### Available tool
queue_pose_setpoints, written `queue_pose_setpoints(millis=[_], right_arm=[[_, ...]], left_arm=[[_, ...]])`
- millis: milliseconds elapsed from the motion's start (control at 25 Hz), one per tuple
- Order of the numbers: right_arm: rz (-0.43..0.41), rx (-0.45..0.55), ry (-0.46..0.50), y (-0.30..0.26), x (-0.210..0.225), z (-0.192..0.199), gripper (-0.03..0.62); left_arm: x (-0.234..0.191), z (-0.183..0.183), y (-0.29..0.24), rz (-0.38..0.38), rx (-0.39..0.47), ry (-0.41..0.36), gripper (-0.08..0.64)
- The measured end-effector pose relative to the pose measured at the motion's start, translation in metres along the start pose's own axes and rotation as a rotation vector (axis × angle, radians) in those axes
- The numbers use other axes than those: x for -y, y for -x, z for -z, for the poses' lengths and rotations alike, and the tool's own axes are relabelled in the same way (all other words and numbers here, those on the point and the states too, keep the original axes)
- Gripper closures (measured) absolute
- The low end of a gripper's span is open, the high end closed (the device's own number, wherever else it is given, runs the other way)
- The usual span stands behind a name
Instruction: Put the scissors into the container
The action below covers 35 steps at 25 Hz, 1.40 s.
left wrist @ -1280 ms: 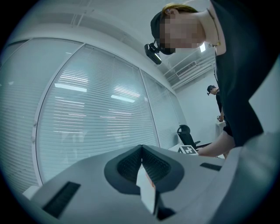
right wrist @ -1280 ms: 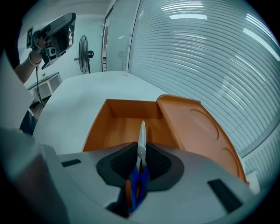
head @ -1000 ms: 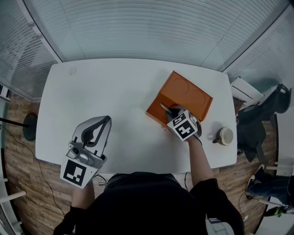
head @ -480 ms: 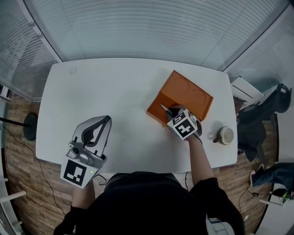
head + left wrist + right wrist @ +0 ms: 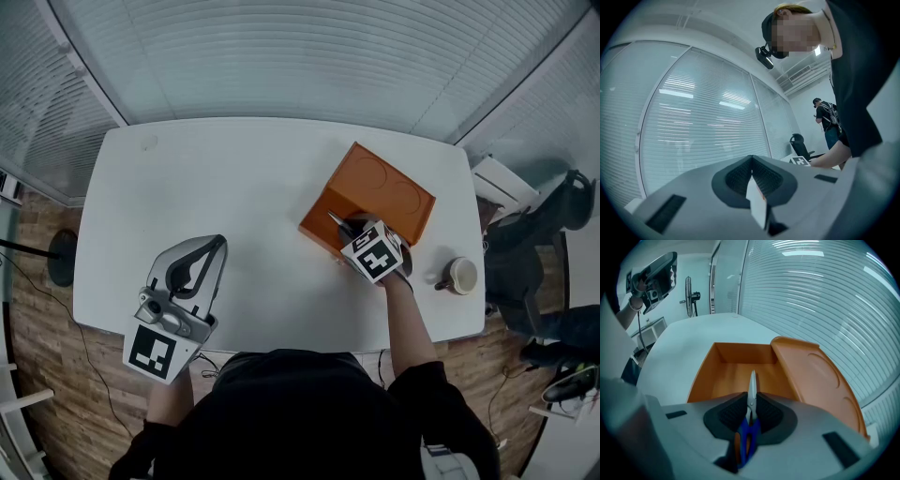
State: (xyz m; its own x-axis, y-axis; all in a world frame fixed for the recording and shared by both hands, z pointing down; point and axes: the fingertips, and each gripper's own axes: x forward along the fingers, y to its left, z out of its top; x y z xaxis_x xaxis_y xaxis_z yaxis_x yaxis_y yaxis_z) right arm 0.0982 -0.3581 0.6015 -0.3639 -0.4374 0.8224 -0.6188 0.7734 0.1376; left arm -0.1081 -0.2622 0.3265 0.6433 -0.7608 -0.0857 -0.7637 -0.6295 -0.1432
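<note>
Scissors (image 5: 751,392): bare-metal blades, smooth, slight sheen; handles glossy blue plastic. Container (image 5: 740,373): orange plastic, matt, smooth walls (lid (image 5: 820,376) has the same finish). Right gripper (image 5: 751,404): matt grey plastic shell, black ribbed pads (image 5: 768,414), rubbery look. Left gripper (image 5: 752,174): same grey shell, dark textured pads. Table (image 5: 234,178): white, smooth, low sheen. Floor (image 5: 37,375): wood planks.

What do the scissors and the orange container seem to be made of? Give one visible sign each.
Scissors: blades look like metal, silver-grey with a dull sheen; handles probably smooth blue plastic.
Container: likely moulded plastic, matt, uniformly orange, with round recesses in its lid.
</note>
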Motion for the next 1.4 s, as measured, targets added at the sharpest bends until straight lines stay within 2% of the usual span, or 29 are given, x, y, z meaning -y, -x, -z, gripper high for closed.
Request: queue_pose_setpoints(millis=[1120,1400], right_arm=[[0.004,-0.018,-0.011,-0.0002,0.0005,-0.0012,0.520],[0.038,0.011,-0.021,0.0059,0.0068,-0.0054,0.505]], left_arm=[[0.0002,-0.0004,-0.0002,0.030,0.000,0.000,0.546],[-0.0013,0.0011,0.0018,0.038,0.005,0.002,0.548]])
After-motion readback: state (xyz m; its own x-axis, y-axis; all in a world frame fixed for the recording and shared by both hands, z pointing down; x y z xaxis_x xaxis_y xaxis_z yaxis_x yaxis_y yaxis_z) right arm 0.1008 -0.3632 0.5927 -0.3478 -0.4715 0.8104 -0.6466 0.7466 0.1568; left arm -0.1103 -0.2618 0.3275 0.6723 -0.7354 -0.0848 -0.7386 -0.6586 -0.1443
